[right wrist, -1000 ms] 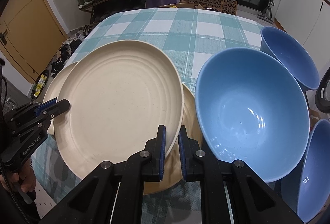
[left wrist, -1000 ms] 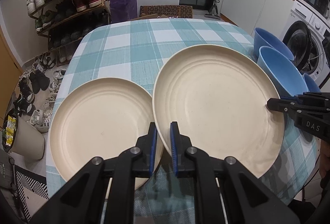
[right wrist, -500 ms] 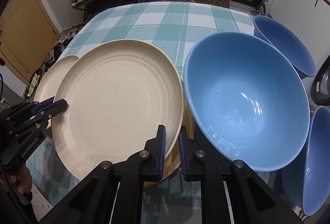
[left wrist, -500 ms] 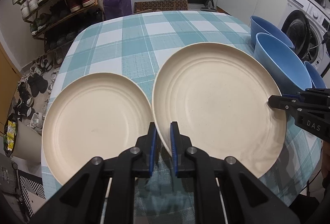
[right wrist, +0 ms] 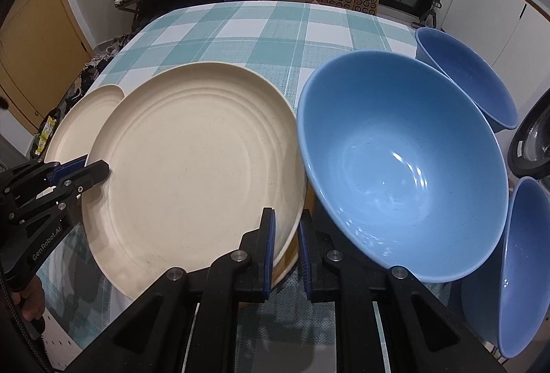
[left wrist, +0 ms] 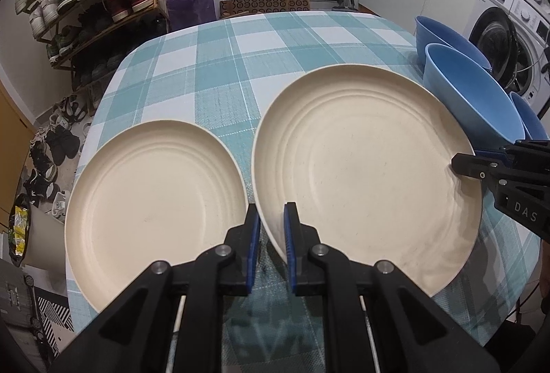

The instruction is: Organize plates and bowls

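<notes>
The left gripper [left wrist: 271, 228] fills the bottom centre of its own view, angled steeply downward, its blue-padded jaws pinched nearly together. In the other view it enters from the left edge, with a hand [right wrist: 29, 299] at the lower left. The right gripper [right wrist: 286, 237] sits bottom centre, also angled steeply down, jaws likewise nearly closed.
</notes>
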A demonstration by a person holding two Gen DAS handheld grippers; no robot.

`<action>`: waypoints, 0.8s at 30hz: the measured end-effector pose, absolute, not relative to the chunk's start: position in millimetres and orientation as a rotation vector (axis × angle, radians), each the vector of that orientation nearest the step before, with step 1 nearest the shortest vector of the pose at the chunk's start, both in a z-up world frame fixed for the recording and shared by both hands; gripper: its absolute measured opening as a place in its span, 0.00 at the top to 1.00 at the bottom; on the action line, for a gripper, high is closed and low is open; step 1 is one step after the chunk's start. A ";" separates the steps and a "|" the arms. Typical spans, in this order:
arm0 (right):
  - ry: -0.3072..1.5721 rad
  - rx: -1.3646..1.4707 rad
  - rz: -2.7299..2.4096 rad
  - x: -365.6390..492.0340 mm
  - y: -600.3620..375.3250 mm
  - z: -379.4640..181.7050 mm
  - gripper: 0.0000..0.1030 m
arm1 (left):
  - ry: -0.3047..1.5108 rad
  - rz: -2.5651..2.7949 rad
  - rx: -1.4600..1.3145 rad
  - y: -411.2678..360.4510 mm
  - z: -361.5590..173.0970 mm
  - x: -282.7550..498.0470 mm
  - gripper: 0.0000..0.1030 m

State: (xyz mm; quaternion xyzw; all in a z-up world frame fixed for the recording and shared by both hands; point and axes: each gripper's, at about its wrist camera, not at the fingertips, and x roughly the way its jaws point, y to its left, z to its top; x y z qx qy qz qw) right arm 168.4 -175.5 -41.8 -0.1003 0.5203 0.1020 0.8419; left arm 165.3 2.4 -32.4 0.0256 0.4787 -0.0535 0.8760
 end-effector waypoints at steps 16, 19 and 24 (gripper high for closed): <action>1.083 -0.276 0.179 163.3 -170.4 -47.8 0.86 | 1.013 -0.113 0.074 -1.9 -39.9 167.2 0.89; 1.077 -0.291 0.170 162.4 -169.0 -48.8 0.86 | 1.013 -0.114 0.076 -1.9 -40.4 167.2 0.89; 1.079 -0.316 0.153 161.6 -168.6 -53.5 0.84 | 1.015 -0.117 0.092 -4.6 -42.3 166.7 0.89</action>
